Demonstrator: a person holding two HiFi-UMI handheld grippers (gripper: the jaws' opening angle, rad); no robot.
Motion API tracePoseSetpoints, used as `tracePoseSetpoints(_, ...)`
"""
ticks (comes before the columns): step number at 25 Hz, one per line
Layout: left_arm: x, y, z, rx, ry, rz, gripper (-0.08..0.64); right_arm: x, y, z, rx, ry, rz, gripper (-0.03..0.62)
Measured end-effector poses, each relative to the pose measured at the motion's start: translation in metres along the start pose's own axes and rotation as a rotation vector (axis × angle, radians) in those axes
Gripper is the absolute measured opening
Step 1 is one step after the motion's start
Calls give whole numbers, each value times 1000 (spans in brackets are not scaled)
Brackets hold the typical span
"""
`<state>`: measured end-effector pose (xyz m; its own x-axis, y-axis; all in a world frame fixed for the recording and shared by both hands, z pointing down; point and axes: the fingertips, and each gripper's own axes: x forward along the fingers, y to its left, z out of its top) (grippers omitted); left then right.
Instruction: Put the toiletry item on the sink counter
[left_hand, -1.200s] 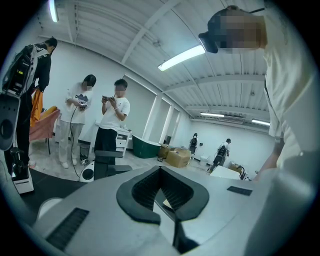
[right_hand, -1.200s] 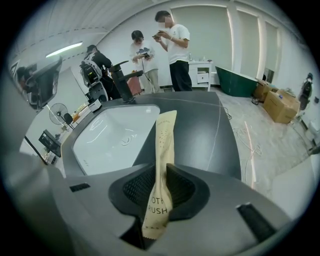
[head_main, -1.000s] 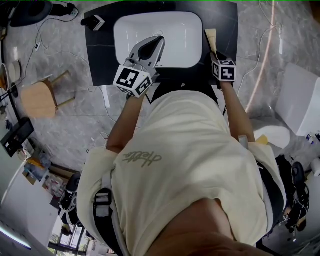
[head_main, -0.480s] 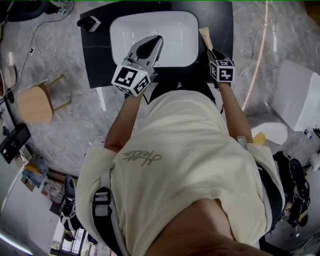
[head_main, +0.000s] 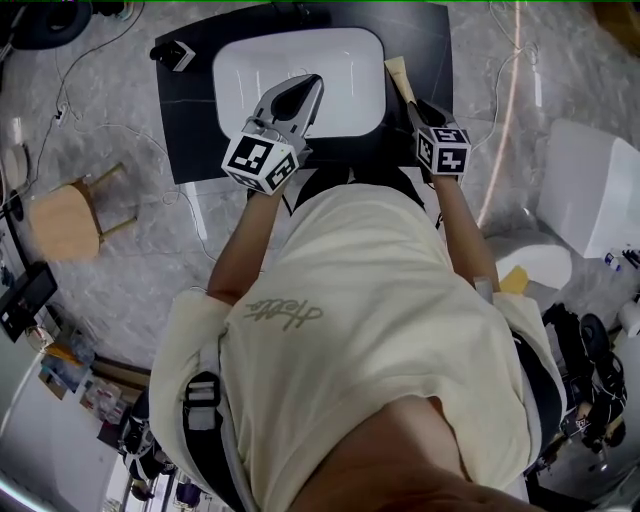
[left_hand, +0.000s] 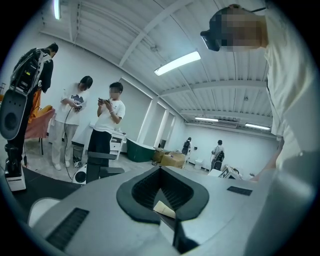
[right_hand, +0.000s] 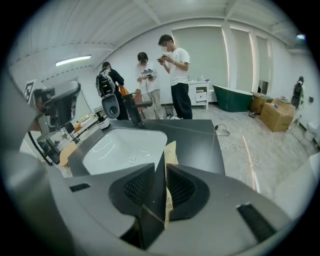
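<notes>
A flat tan toiletry packet stands on edge between the jaws of my right gripper, which is shut on it. It hangs over the black sink counter, just right of the white basin. My left gripper is held above the basin's front edge and tilted upward at the room. Its jaws are shut with nothing gripped.
A black faucet stands at the basin's back, and a small black-and-white device sits on the counter's left corner. Three people stand behind the counter. A wooden stool is on the left, a white fixture on the right, and cables lie on the floor.
The head view has drifted, so the counter sits a little further left in the picture. Both grippers keep much the same place over the counter. The right one still holds the packet.
</notes>
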<state>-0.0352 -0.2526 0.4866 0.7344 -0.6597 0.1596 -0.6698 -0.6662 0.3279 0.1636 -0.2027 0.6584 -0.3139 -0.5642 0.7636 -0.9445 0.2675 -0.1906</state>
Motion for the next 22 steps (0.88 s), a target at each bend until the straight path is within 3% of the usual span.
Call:
tracePoseSetpoints(5, 0, -16, 3, 11, -11, -13, 3, -28, 8, 19, -29, -79, 20, 49)
tracePoseSetpoints(7, 1, -23, 6, 18, -21, -18, 3, -41, 10, 29, -39, -118, 26, -3)
tracePoseSetpoints(14, -2, -46, 19, 45, -49, -19, 3, -94, 18, 62, -91, -258, 49, -3)
tracePoseSetpoints(22, 0, -65, 59, 74, -115, -30, 3, -160, 34, 119, -167, -448, 106, -5)
